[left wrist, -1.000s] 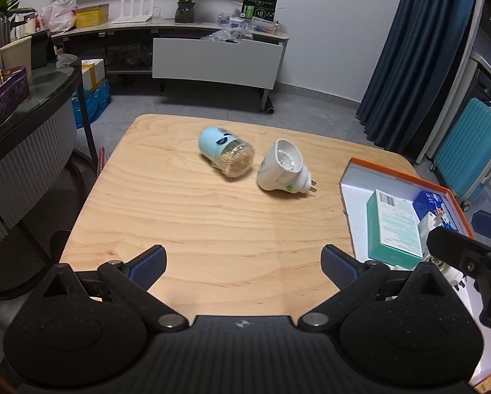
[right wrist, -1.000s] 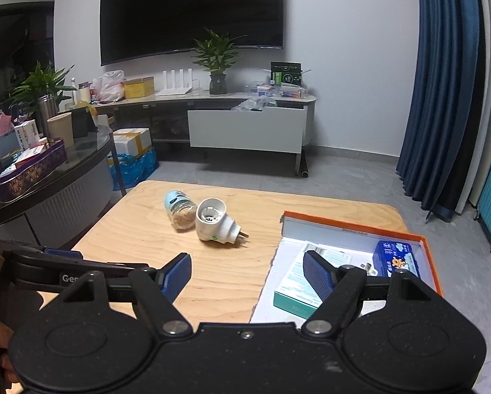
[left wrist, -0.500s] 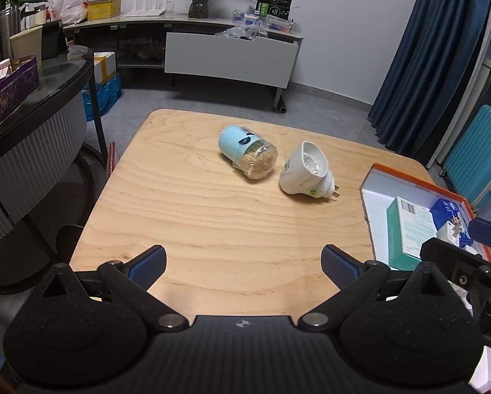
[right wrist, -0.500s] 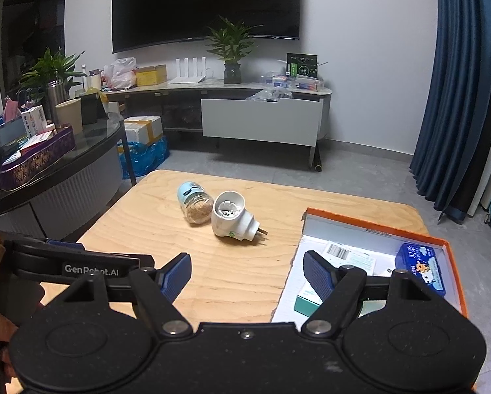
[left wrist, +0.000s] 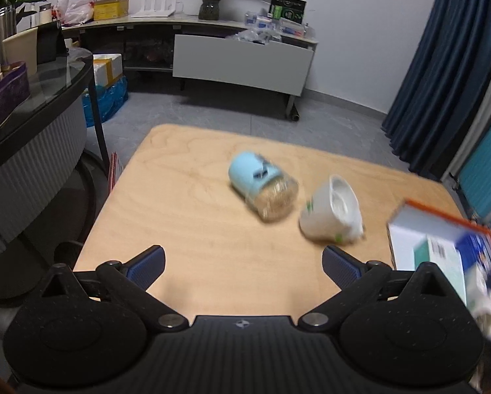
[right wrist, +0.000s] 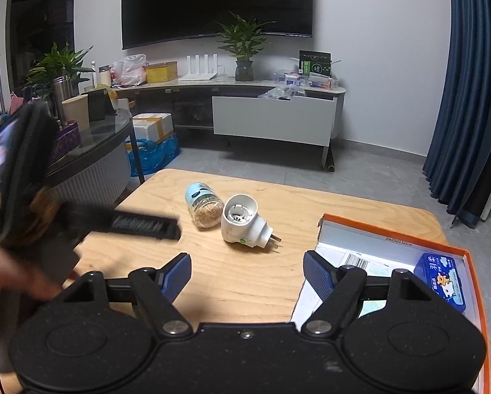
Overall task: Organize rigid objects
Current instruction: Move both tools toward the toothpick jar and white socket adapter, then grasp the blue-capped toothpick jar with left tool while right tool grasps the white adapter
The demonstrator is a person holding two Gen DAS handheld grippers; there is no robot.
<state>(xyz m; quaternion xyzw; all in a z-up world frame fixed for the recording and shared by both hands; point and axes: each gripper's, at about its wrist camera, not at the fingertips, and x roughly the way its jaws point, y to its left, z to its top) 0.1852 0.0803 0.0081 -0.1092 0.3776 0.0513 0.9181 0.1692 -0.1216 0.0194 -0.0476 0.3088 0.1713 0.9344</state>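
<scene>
- Lying on its side near the middle of the wooden table: a toothpick jar, pale blue cap, clear body packed with sticks. Probably light and stiff; round and smooth, so it may roll or slip. Best taken across the cap or the straight body, not end to end.
- Resting just beside it, touching or nearly so: a white plug-in adapter, hard glossy plastic, round socket mouth facing up and toward the viewer, metal prongs pointing right, small green dot on the base. Looks rigid and light; the blocky base behind the cup offers flatter faces than the flared rim.
- Sitting at the table's right edge, well apart from the two: an orange-rimmed cardboard box, white inside, holding a teal carton and a blue tin with a cartoon label.
- Left gripper: jaws wide, nothing between them, low over the near table, pointing toward the jar and adapter; its view is motion-blurred.
- Right gripper: jaws wide and empty, over the table's near edge beside the box.
</scene>
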